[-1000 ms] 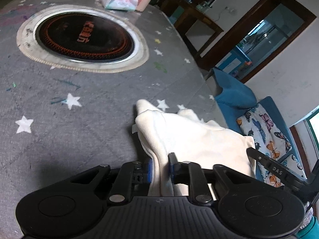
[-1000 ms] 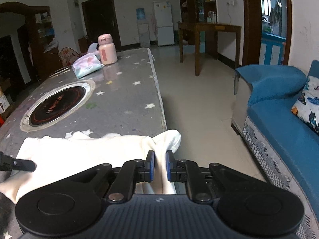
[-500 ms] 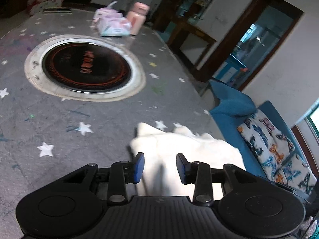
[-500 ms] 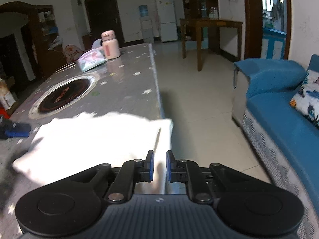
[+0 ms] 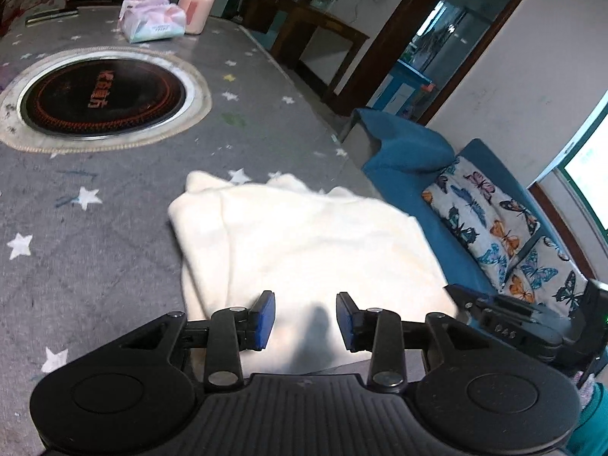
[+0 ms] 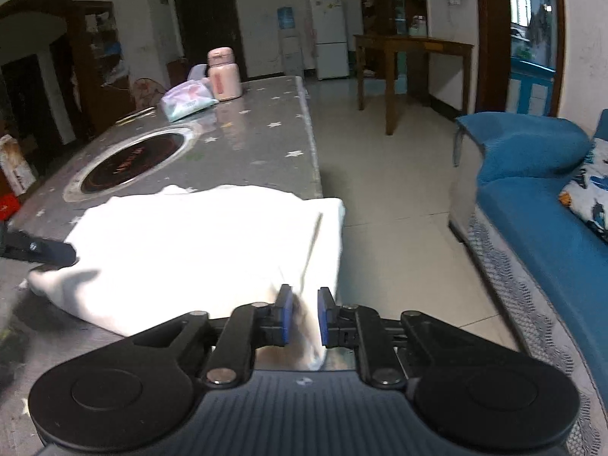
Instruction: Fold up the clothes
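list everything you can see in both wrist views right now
garment: one, cream white, folded near the table's near edge
table: one, grey cover with white stars
induction cooktop: one, black with orange rings, set into the table
tissue pack: one, pink and white, far end of the table
bottle: one, pink, beside the tissue pack
sofa: one, blue, right of the table
butterfly cushion: at least one, white with coloured butterflies, on the sofa
wooden side table: one, brown, by the far wall
fridge: one, white, far wall
left claw: black with blue pads, open, over the garment
right claw: black with blue pads, slightly open, garment edge between the pads
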A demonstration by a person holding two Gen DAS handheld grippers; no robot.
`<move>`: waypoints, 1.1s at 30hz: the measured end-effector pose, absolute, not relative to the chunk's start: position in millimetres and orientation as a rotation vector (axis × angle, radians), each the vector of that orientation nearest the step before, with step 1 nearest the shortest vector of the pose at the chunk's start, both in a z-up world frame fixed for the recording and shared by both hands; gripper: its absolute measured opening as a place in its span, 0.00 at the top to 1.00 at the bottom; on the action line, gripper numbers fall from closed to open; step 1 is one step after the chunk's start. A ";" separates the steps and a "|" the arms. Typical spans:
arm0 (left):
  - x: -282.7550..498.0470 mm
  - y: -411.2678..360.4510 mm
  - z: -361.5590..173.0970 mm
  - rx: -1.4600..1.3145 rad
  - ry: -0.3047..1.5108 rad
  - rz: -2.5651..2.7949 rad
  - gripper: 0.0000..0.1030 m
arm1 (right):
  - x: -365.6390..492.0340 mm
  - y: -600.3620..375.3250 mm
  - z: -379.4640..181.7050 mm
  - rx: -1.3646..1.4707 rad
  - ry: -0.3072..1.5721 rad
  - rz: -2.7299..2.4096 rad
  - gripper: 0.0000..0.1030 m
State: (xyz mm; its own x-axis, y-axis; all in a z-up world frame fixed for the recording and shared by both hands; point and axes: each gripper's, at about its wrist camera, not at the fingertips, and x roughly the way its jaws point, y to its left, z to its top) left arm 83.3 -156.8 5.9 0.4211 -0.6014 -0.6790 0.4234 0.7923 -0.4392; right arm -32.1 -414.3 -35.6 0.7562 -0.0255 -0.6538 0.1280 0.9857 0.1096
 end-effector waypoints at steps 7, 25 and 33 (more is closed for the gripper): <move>84.9 -153.9 0.4 -0.207 0.942 -0.640 0.63 | -26.5 -420.8 -29.5 0.201 0.700 -0.074 0.87; 83.5 -152.7 -2.4 -0.204 0.945 -0.635 0.62 | -12.0 -412.5 -32.9 0.169 0.692 -0.102 0.96; 83.7 -152.3 -2.2 -0.200 0.946 -0.634 0.62 | -12.7 -410.9 -39.0 0.124 0.696 -0.149 1.00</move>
State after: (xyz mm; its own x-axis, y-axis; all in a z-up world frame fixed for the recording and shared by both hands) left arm 83.7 -152.3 -2.2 0.4201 -0.5866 -0.6924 0.4177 0.8024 -0.4263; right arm -12.7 -410.9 -39.0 0.7573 -0.0948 -0.6461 0.1775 0.9820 0.0639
